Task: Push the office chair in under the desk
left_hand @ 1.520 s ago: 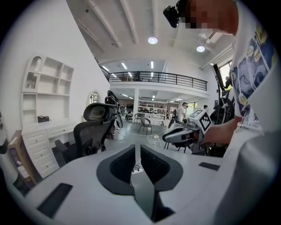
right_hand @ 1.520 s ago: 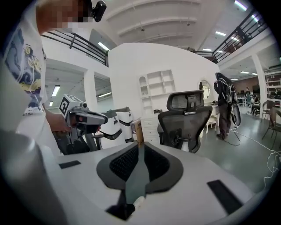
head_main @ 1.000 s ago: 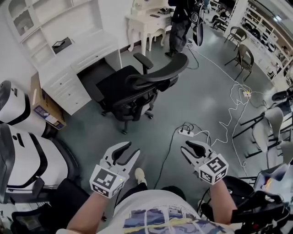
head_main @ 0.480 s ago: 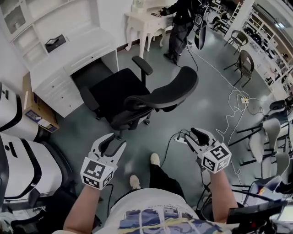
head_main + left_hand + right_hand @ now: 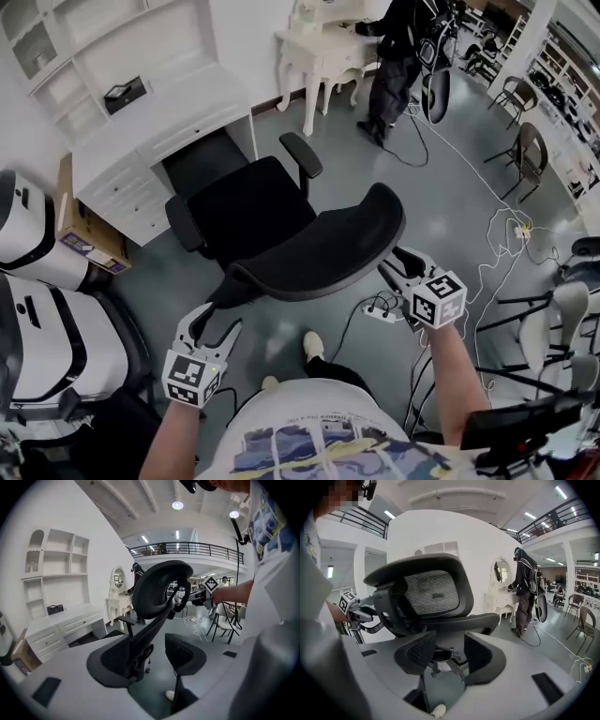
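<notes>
Office chair (image 5: 248,206): backrest (image 5: 431,592) of fine black mesh set in a matt black plastic frame; seat matt black. Desk (image 5: 159,112): smooth white painted finish with a slight satin sheen. Floor (image 5: 441,234): smooth grey-green coating, dully glossy. Box (image 5: 80,220): plain brown cardboard, matt.

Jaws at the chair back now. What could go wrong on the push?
Left gripper and right gripper jaws are opening, nothing between them: they may slip off the back of the office chair.
The chair sits skewed to the desk; an armrest may hit its drawers.
Power strip by the shoe: tripping.
</notes>
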Tool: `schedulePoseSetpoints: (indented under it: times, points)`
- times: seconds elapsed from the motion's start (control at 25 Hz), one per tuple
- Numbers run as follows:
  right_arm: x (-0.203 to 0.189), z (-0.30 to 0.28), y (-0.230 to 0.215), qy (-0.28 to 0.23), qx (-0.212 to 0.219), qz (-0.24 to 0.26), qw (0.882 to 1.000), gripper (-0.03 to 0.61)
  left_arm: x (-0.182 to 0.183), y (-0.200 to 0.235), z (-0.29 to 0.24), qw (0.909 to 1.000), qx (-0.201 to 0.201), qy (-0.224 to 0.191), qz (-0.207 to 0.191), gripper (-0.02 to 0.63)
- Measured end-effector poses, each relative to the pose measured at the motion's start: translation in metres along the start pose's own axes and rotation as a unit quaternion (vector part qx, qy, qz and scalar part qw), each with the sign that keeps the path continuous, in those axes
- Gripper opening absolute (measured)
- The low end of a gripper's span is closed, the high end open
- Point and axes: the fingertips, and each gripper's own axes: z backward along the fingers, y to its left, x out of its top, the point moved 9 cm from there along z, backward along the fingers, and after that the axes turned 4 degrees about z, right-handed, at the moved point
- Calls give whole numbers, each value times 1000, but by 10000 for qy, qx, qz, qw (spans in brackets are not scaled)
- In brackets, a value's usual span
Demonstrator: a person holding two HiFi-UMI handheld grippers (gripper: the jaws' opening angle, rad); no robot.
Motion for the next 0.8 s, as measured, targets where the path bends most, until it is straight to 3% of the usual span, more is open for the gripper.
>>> schedulePoseSetpoints:
  times: [0.16,0.28,0.52,0.8]
  points:
    - [3,-22,-37,29,229,6,9997,239,0,-5,0,9989,448,-32,100,258]
    - [7,-36,-57,79,343,297,9989,253,0,-3,-2,9977,618,46,280,264]
    - [8,-54,-84,158,562,406,9975,270,0,-1,-13,9938,1051,276,227,265]
    - [17,-63,-115,-110,1133,-844,9899,299,2,4,-20,9939,984,273,415,298]
